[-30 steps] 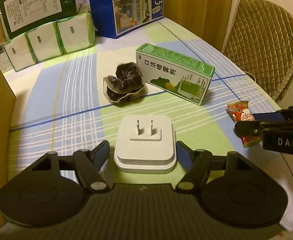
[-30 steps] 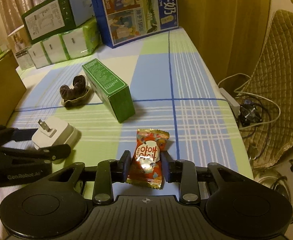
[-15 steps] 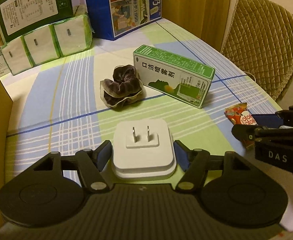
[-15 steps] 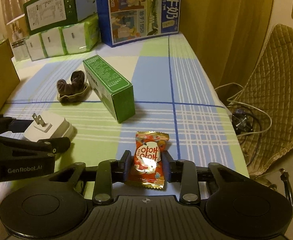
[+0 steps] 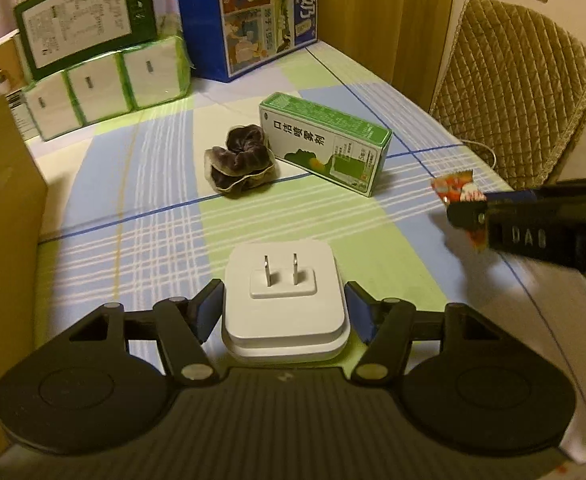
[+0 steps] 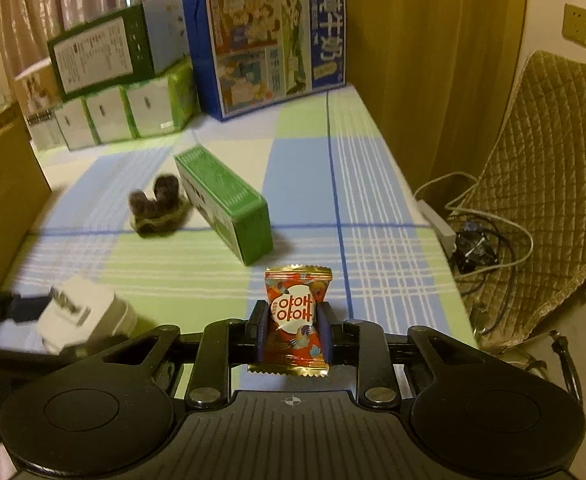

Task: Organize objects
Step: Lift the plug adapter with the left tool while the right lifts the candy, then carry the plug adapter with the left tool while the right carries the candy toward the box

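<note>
A: Since the earlier frame, the candy (image 6: 295,322) has been lifted off the desk (image 6: 373,184), pinched in the right hand-held gripper (image 6: 293,334), nearer than the green box (image 6: 229,200).

B: The charger (image 5: 285,300), also nearer than that box, is clamped by the left hand-held gripper (image 5: 284,312); both should be carried level, grips kept firm.

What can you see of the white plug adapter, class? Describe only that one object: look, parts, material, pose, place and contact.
The white plug adapter is a rounded square block, apparently smooth plastic, with a seam around its lower edge. Two flat metal prongs stand on a raised centre pad, pointing up. It sits between the fingers of the left gripper, whose blue pads flank its sides; firm contact can't be confirmed. Behind it lies the checked tablecloth. The right wrist view shows it blurred.
</note>
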Motion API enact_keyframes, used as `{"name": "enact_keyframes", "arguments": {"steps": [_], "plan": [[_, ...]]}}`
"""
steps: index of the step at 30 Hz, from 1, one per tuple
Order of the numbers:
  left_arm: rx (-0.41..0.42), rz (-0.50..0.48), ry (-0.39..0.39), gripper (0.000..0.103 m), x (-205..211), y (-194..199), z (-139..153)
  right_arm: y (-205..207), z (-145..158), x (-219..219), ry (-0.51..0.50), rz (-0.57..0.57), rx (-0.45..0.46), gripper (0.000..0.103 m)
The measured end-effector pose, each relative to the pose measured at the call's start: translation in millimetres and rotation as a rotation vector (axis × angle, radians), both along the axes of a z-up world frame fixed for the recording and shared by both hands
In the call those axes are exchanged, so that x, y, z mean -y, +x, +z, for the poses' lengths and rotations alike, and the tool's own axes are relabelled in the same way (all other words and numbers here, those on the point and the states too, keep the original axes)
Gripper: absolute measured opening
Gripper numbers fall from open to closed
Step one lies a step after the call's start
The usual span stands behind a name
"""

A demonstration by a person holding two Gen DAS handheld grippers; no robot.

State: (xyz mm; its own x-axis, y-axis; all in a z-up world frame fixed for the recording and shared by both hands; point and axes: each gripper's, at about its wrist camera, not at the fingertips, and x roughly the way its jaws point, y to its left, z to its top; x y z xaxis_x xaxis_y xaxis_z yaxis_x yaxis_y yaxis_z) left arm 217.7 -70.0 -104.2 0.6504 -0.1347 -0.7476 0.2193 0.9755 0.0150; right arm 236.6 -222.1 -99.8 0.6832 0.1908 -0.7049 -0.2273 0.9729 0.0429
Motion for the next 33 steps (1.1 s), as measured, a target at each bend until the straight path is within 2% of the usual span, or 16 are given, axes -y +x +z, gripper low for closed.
{"name": "enact_keyframes", "arguments": {"steps": [8, 16, 22, 33], "plan": [[0.055, 0.036, -0.019, 0.061, -24.2, -47.8, 47.0, -36.4, 57.9, -16.1, 0.055, 0.033, 0.073, 0.022], [0.102, 0.075, -0.026, 0.061, -54.8, -102.0, 88.6, -96.1, 104.6, -36.5, 0.107, 0.078, 0.115, 0.022], [0.141, 0.103, -0.036, 0.061, -76.6, -138.4, 113.8, -137.7, 124.8, -55.9, 0.123, 0.125, 0.125, 0.022], [0.197, 0.179, -0.004, 0.061, -124.5, -186.7, 146.0, -189.4, 137.3, -98.7, 0.143, 0.224, 0.127, 0.023]]}}
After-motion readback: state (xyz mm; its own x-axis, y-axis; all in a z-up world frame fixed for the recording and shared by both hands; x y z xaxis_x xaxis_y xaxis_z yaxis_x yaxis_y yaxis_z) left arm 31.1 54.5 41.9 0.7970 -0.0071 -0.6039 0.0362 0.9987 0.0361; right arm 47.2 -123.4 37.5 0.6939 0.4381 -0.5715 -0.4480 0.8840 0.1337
